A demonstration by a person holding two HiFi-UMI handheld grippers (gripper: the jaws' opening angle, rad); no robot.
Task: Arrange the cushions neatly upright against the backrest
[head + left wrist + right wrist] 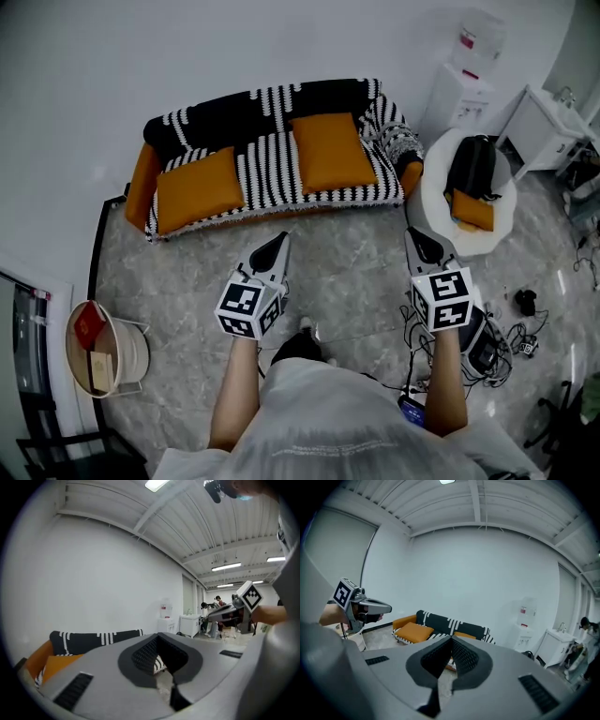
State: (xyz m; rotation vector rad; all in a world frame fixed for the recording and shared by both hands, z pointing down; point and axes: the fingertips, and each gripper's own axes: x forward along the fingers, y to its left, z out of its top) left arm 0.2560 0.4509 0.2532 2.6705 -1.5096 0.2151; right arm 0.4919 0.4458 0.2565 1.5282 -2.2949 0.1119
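Observation:
Two orange cushions lie flat on the seat of a black-and-white striped sofa [265,169]: one on the left [200,187], one on the right [332,150], leaning slightly up the backrest. My left gripper [279,242] and right gripper [416,237] hover over the marble floor in front of the sofa, both shut and empty, well short of the cushions. The right gripper view shows the left cushion [414,631] beyond the shut right gripper [451,640]. In the left gripper view, the left gripper [158,636] is shut too, and an orange cushion [61,661] is at the lower left.
A white round chair [497,220] right of the sofa holds a black bag [472,164] and another orange cushion [473,210]. A water dispenser [467,80] and white table [544,122] stand behind it. A basket [105,349] sits at left. Cables [511,337] lie at right.

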